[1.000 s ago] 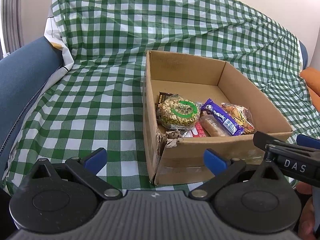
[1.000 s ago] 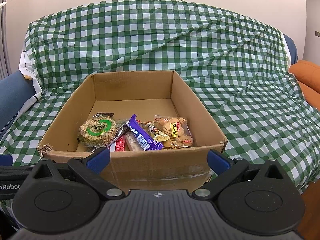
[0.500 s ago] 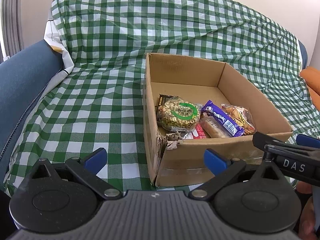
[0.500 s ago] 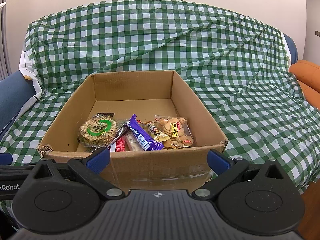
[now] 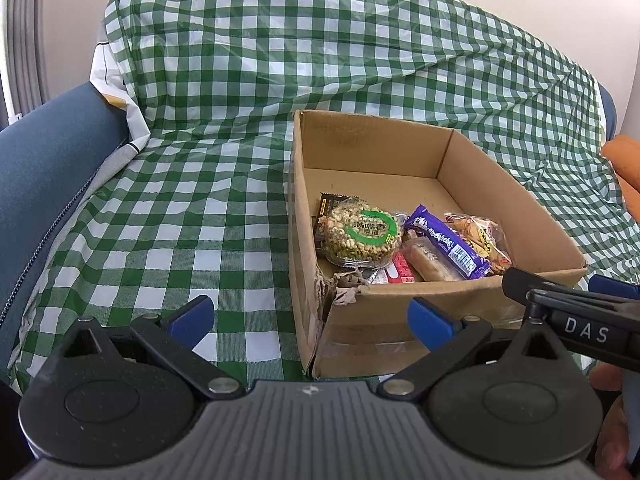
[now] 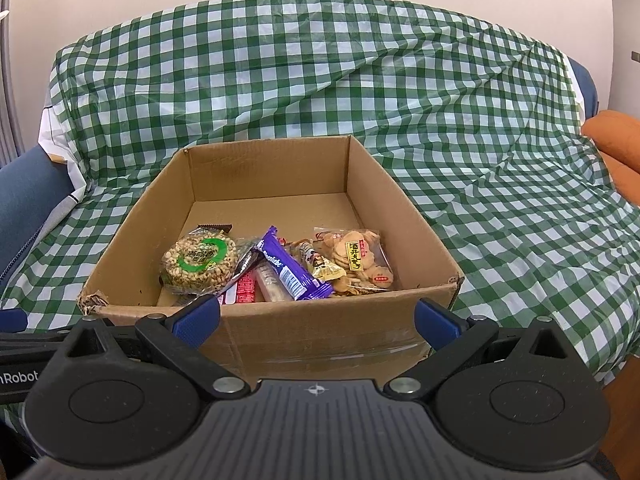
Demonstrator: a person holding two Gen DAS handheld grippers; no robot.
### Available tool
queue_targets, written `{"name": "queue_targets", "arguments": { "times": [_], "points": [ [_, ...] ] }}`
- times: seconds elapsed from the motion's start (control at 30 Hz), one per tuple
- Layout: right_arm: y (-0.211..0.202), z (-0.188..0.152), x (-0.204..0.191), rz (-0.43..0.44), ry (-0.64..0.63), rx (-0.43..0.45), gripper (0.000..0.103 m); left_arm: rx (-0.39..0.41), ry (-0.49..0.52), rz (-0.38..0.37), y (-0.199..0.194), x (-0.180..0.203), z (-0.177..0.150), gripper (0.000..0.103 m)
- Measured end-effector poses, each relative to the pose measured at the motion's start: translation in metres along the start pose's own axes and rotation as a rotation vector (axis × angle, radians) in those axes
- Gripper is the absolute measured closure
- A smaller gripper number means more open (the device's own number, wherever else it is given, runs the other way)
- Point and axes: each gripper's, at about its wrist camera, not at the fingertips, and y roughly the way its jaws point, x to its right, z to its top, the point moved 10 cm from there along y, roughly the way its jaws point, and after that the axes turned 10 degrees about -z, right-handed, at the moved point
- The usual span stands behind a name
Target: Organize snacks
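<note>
You hold both grippers low in front of the cardboard box (image 6: 276,184), which sits on a sofa draped with a green-and-white checked cloth (image 6: 480,140). Your right gripper (image 6: 318,316) faces the box's near wall squarely, its blue-tipped fingers spread wide and empty; your left gripper (image 5: 310,314) is just as wide and empty, aimed at the box's near left corner, where the cardboard edge is torn. In the left wrist view, the right gripper's black frame shows at 3 o'clock, just in front of the box's near right corner. All the snacks lie inside the box, piled against its near wall. From the right wrist view, the round puffed-grain cake with a green ring label (image 6: 200,264) lies at 9 o'clock of the pile, resting on a dark wrapper. The purple wrapped bar (image 6: 294,270) runs diagonally through the middle, over a pale bar and a red-and-white packet (image 6: 245,291). The clear bag of small round crackers (image 6: 356,262) sits at 3 o'clock, touching the purple bar's neighbours. An orange cushion (image 6: 618,148) lies at the cloth's right edge.
</note>
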Motion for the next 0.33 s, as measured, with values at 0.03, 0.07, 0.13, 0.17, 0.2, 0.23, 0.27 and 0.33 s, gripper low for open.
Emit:
{"name": "queue_targets", "arguments": {
  "times": [0.03, 0.07, 0.13, 0.17, 0.2, 0.23, 0.27, 0.33],
  "points": [
    [-0.0001, 0.0000, 0.0001, 0.000, 0.004, 0.000, 0.001, 0.001, 0.001, 0.000, 0.0002, 0.0001, 0.0005, 0.000],
    [0.0000, 0.0001, 0.0003, 0.000, 0.007, 0.000, 0.001, 0.002, 0.002, 0.001, 0.0006, -0.0006, 0.0016, 0.000],
    [-0.0002, 0.0002, 0.0004, -0.002, 0.011, 0.000, 0.001, 0.005, 0.004, 0.001, 0.0007, 0.0008, 0.0019, 0.000],
    [-0.0003, 0.0000, 0.0003, -0.003, 0.012, 0.001, 0.001, 0.008, 0.005, 0.001, 0.0012, 0.0002, 0.0030, 0.000],
    [-0.0006, 0.0001, 0.0002, -0.007, 0.012, 0.002, 0.001, 0.010, 0.007, 0.001, 0.0014, 0.0012, 0.0028, 0.000],
    [-0.0008, 0.0004, 0.0001, -0.010, 0.011, 0.005, 0.001, 0.013, 0.009, 0.000, 0.0016, 0.0013, 0.0034, 0.000],
    [-0.0011, 0.0007, 0.0001, -0.013, 0.011, 0.008, 0.001, 0.016, 0.011, 0.000, 0.0019, 0.0015, 0.0046, 0.000],
    [-0.0015, 0.0012, 0.0004, -0.016, 0.015, 0.010, 0.001, 0.024, 0.016, -0.004, 0.0016, 0.0036, 0.0056, 0.000]
  ]
}}
